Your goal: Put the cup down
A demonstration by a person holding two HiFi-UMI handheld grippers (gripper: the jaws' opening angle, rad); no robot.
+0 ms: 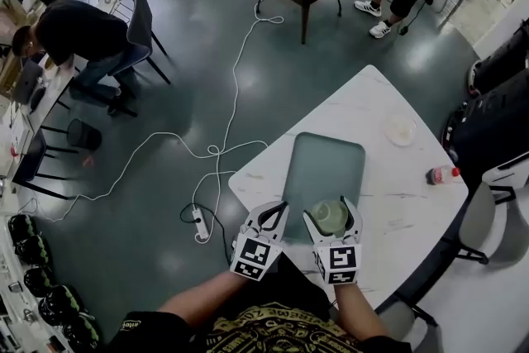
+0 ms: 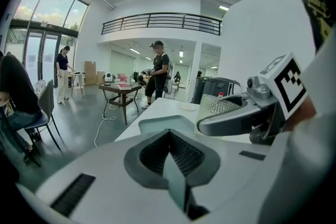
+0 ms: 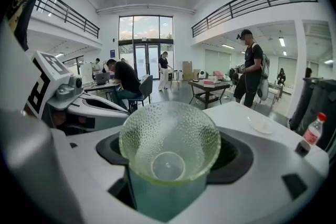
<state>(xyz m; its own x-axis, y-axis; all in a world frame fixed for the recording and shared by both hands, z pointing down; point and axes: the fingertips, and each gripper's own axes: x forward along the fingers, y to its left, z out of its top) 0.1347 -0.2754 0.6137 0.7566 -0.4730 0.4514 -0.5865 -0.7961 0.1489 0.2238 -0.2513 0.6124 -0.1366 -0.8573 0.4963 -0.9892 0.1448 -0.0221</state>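
Head view: your right gripper (image 1: 331, 212) pinches green cup (image 1: 329, 220) over near end of tray (image 1: 326, 153) on white surface (image 1: 388, 178); your left gripper (image 1: 273, 217) just beside it.
Left gripper view: jaws pressed together, nothing between.
Right gripper view: dimpled cup upright, clamped between both jaws.

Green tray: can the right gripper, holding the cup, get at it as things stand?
Probably yes. The right gripper, shut on the cup, hangs at the near end of the tray. The tray looks bare, and the left gripper, shut, sits beside it, not in the way.
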